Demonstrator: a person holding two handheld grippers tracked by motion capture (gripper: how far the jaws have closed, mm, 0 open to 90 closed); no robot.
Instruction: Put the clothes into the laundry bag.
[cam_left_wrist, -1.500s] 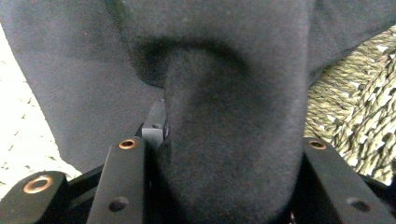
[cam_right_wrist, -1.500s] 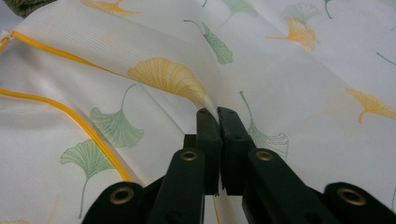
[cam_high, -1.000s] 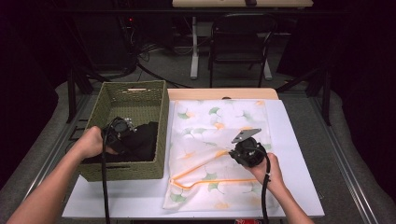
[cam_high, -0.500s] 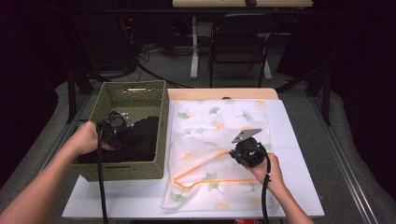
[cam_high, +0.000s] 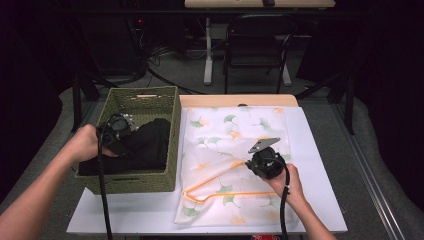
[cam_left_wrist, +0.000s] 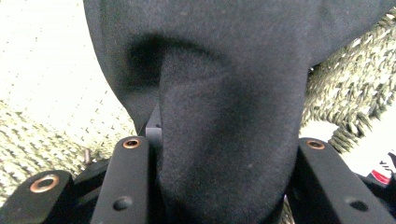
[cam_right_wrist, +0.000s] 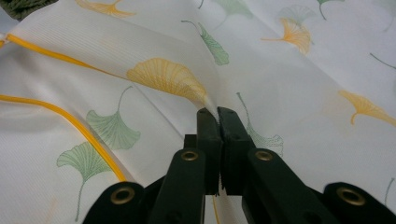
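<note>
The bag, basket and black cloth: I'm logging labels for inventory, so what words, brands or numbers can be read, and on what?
None can be read. The bag bears only leaf prints, the basket and black cloth are plain. A red-and-white scrap at the edge of the left gripper view is too small and cut off to read.

A dim lab or studio (cables (cam_high: 150, 70), desk legs (cam_high: 207, 55), chair (cam_high: 257, 47) behind the table (cam_high: 320, 165)).
</note>
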